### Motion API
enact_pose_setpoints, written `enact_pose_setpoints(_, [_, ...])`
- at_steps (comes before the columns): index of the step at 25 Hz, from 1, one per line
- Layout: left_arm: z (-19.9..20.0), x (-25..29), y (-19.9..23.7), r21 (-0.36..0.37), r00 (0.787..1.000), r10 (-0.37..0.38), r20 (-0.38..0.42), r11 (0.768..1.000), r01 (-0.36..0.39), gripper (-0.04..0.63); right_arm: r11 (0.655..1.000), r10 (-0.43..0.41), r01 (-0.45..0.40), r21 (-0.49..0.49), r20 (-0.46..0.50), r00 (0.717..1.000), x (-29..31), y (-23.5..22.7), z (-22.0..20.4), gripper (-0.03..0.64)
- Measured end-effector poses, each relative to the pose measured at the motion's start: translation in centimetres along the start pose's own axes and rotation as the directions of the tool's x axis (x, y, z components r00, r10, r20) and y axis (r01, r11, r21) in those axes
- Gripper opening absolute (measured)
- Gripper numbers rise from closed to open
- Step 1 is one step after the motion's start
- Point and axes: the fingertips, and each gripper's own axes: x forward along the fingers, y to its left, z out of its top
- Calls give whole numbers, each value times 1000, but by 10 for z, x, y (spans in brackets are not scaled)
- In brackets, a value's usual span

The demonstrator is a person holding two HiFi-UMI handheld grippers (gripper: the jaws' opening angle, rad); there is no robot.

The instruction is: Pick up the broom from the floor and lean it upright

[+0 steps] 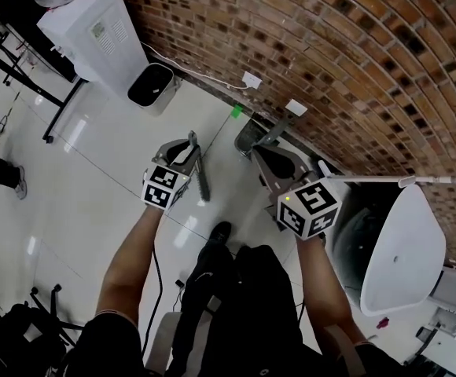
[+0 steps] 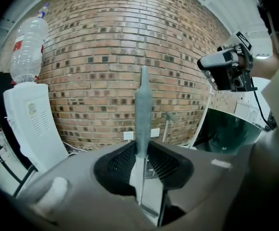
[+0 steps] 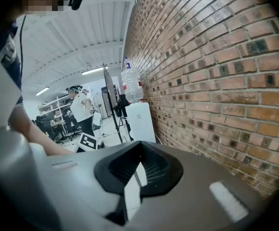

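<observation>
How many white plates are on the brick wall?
2. One white plate is low on the brick wall right of the bin; the other farther right. More may be hidden.

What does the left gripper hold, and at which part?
The left gripper holds the broom by its handle, at the base of the grey-green end piece.

Right gripper (image 3: 139, 146) in foreground, jaws drawn together at the tips. Brick wall (image 3: 216, 71) along the right side. White water dispenser (image 3: 140, 121) against the wall, bottle (image 3: 132, 85) on top. Black stand (image 3: 111, 105) just left of dispenser. Person in white top (image 3: 84, 107) farther back, near shelving (image 3: 57, 107). Light strip (image 3: 94, 71) on ceiling.
</observation>
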Motion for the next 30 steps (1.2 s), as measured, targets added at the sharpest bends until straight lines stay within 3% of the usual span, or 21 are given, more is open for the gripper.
enact_pose_setpoints(15, [94, 90, 34, 26, 998, 61, -7, 998, -61, 88, 996, 82, -83, 17, 57, 995, 37, -107, 66, 2])
enact_pose_setpoints(21, [105, 115, 66, 26, 994, 101, -51, 995, -100, 87, 993, 116, -117, 11, 55, 992, 67, -129, 83, 2])
enact_pose_setpoints(30, [97, 158, 138, 1, 995, 60, -75, 998, -60, 87, 1000, 14, -14, 28, 17, 1000, 141, -148, 90, 1])
